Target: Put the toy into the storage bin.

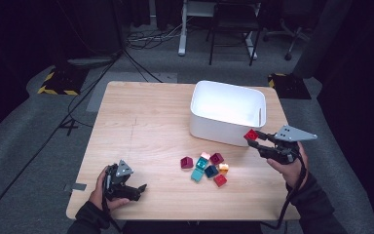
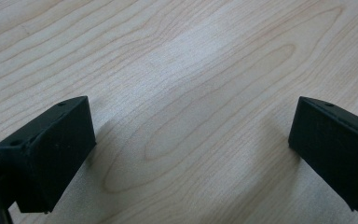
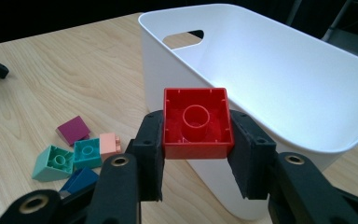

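We hold a red block (image 3: 196, 122) clamped between the jaws of our right gripper (image 1: 259, 140), hollow underside facing the camera, lifted just beside the near rim of the white bin (image 1: 226, 103). The bin's open top lies wide before it. Loose blocks (image 1: 206, 167) cluster on the wooden table (image 1: 141, 126), leftward. Our left gripper (image 2: 191, 140) rests near the table's front edge, jaws spread apart over bare wood.

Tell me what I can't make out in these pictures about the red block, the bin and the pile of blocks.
- Red block: studded top faces away in the right gripper view; tiny in the high view.
- White bin: floor washed out by glare.
- Dark blue block: partly hidden behind the right gripper.
- Block pile: blocks too small to count for certain.
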